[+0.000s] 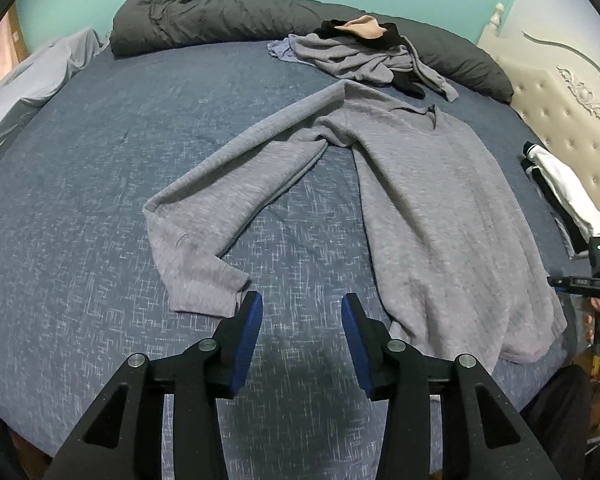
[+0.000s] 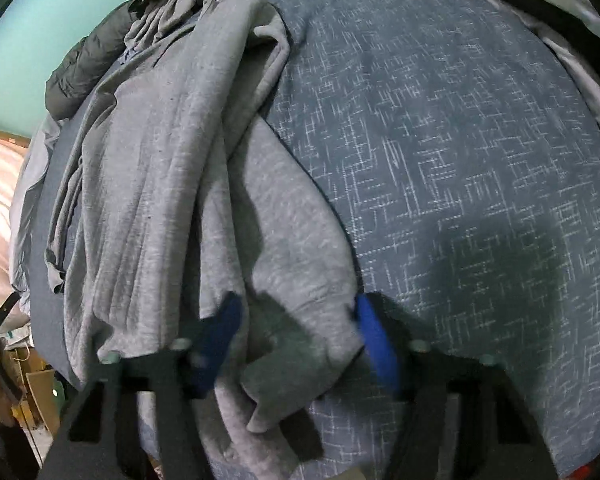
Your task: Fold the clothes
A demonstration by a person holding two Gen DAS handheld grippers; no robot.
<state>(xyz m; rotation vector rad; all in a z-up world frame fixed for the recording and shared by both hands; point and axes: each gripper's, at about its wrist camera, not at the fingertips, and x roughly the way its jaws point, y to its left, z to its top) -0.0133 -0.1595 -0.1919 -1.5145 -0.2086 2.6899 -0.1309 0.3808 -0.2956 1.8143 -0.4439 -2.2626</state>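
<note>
Nearest your left gripper (image 1: pixel 302 308), the jaws stood wide apart with nothing between them, hovering over bare blue bedsheet (image 1: pixel 80 280) just beside the cuff (image 1: pixel 204 288) of the grey sweatshirt (image 1: pixel 432 200). Your right gripper (image 2: pixel 296 316) also had its jaws spread, straddling a fold of the same sweatshirt (image 2: pixel 172 160) near its hem; the blue pads flanked the cloth, but motion blur left me unable to tell whether they touched it, and they had not closed.

You could judge the sweatshirt as soft, light and limp: it would drape and sag, so you should pinch through an edge such as cuff or hem, not the flat middle.

In the left view, its body lay spread on the bed, long axis running from the hem at the near edge away to the neckline (image 1: pixel 430 114). One sleeve angled out toward your left, bending back to the cuff.

Farther off lay a heap of other clothes (image 1: pixel 360 60), then a dark duvet (image 1: pixel 220 20) along the far side.
</note>
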